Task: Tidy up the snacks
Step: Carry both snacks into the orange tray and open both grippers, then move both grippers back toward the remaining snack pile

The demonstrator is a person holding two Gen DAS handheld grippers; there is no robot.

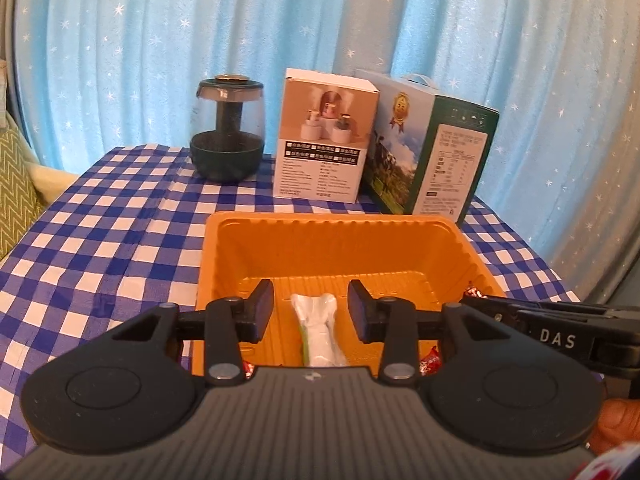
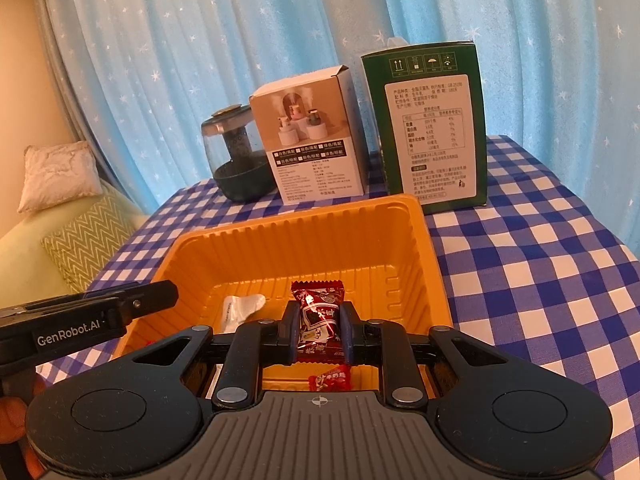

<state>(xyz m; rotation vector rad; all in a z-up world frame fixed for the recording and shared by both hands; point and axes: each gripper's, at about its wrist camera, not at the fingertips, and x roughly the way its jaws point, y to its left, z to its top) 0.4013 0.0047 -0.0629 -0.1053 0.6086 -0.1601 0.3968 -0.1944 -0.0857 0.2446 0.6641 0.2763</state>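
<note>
An orange plastic tray (image 1: 332, 236) sits on the blue checked tablecloth; it also shows in the right wrist view (image 2: 224, 248). A white wrapped snack (image 1: 318, 328) lies on the tray floor, directly below my open, empty left gripper (image 1: 311, 312). The same white snack (image 2: 240, 308) shows in the right wrist view at the tray's left. My right gripper (image 2: 320, 330) is shut on a dark red wrapped candy (image 2: 318, 312), held over the tray's near side. A small red candy (image 2: 330, 378) lies below it. Red candies (image 1: 430, 362) show at the tray's near edge.
At the back of the table stand a dark glass humidifier (image 1: 228, 132), a white product box (image 1: 324, 140) and a green milk carton box (image 1: 432, 152). A blue starry curtain hangs behind. A sofa with cushions (image 2: 80, 256) is to the left.
</note>
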